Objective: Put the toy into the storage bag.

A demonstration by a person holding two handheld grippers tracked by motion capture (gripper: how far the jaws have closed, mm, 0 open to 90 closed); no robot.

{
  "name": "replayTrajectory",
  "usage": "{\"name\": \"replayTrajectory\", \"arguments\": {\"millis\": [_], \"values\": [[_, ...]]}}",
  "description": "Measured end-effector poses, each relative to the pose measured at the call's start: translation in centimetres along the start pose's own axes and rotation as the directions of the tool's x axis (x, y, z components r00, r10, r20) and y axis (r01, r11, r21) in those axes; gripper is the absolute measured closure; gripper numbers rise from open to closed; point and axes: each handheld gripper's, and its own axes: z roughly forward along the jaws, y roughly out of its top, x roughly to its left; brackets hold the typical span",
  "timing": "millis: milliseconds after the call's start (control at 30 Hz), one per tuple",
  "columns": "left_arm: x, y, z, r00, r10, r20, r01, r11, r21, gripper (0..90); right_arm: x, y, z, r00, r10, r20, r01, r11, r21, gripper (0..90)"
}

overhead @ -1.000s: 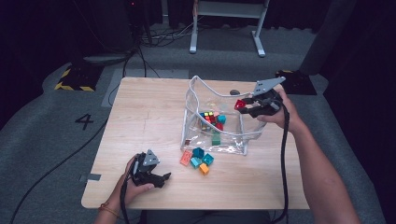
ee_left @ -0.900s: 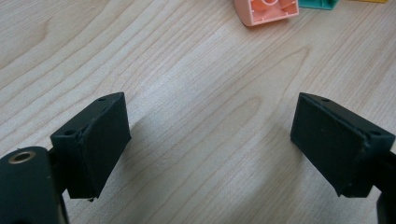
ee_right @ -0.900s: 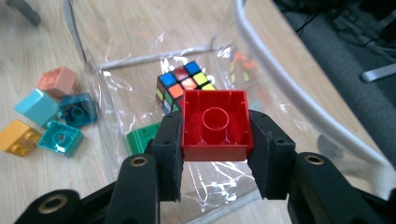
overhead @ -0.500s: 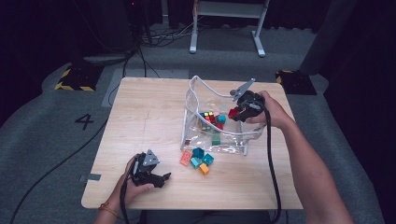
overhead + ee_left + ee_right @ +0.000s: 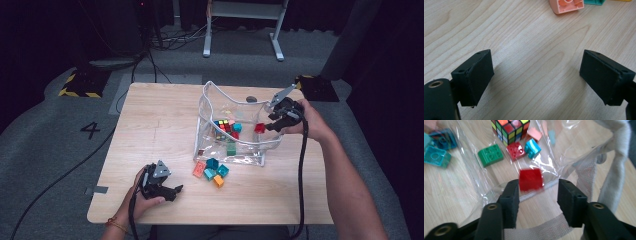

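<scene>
Fingers (image 5: 511, 192) apart, one red block (image 5: 530, 179)

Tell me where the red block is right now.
The red block sits just past the right hand-held gripper tips, at the clear bag right side, right of the puzzle cube.

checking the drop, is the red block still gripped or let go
Let go: the red plastic block sits blurred just past the right hand-held gripper, whose jaws have just been opening, inside the clear plastic bag.
</scene>
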Motion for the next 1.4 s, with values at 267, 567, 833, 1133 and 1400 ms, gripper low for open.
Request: {"name": "replayTrajectory", "arguments": {"millis": [267, 567, 833, 1133, 1400], "values": [[0.0, 0.0, 0.0, 1.0, 0.001, 0.007, -0.001, 1.0, 0.002, 11.9, 0.9, -2.0, -2.3, 0.9967, 0.08, 0.009, -0.076, 0.97, -0.231, 40.9], [0.0, 0.0, 0.0, 1.0, -0.002, 0.008, 0.002, 1.0, 0.001, 11.9, 3.4, -4.0, -4.8, 0.9862, 0.164, 0.017, -0.142, 0.896, -0.421, 33.2], [0.0, 0.0, 0.0, 1.0, 0.001, 0.008, -0.001, 1.0, 0.003, 11.9, 6.2, -6.6, -5.8, 0.9825, 0.186, -0.002, -0.162, 0.849, -0.504, 34.1], [0.0, 0.0, 0.0, 1.0, 0.001, 0.007, -0.001, 1.0, 0.003, 12.0, 8.6, -9.2, -5.6, 0.9813, 0.193, -0.004, -0.165, 0.828, -0.536, 34.7], [0.0, 0.0, 0.0, 1.0, -0.003, 0.001, 0.003, 1.0, 0.001, 11.9, 10.4, -10.4, -4.2, 0.9839, 0.175, -0.037, -0.168, 0.831, -0.531, 35.3]]}}
